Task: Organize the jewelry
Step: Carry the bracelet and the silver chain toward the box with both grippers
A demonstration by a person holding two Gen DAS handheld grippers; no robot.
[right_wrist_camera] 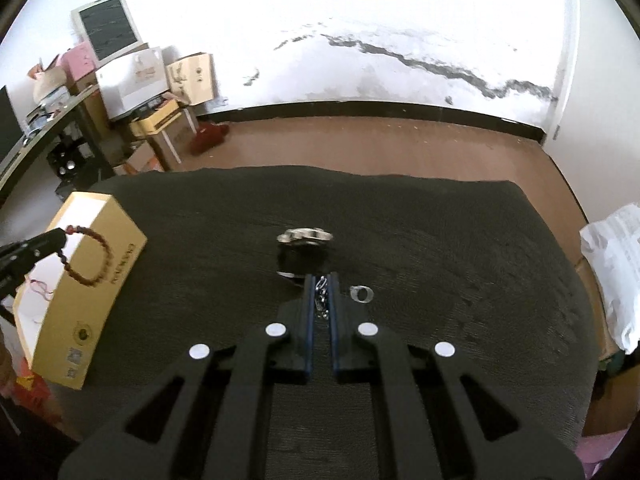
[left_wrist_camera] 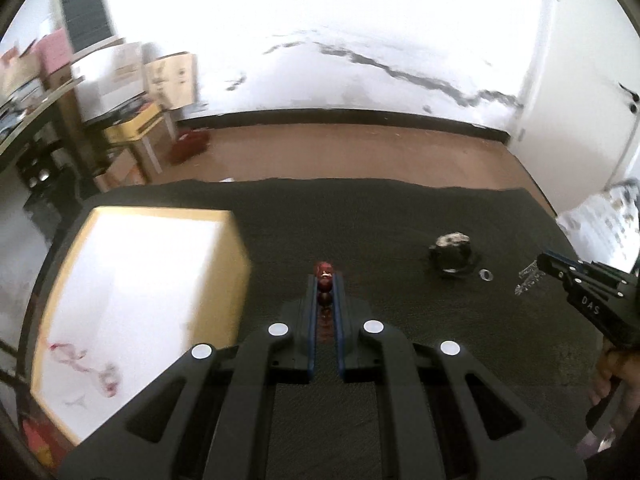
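My left gripper (left_wrist_camera: 324, 280) is shut on a dark red bead bracelet (left_wrist_camera: 324, 276). In the right wrist view that bracelet (right_wrist_camera: 90, 258) hangs from the left gripper (right_wrist_camera: 60, 236) above the open yellow box (right_wrist_camera: 120, 276). My right gripper (right_wrist_camera: 321, 284) is shut on a silver chain (right_wrist_camera: 321, 298); in the left wrist view the chain (left_wrist_camera: 529, 278) dangles from the right gripper (left_wrist_camera: 544, 260) over the dark cloth (left_wrist_camera: 400, 220). A small silver ring (right_wrist_camera: 361, 294) lies on the cloth just right of the fingers. A black stand with a silver piece on top (right_wrist_camera: 305, 248) sits beyond them.
The yellow box (left_wrist_camera: 236, 280) has a white inside holding a reddish string piece (left_wrist_camera: 88, 364). A white bag (right_wrist_camera: 612, 272) lies at the cloth's right edge. Beyond the cloth are brown floor, cardboard boxes (right_wrist_camera: 192, 76) and a desk at the left.
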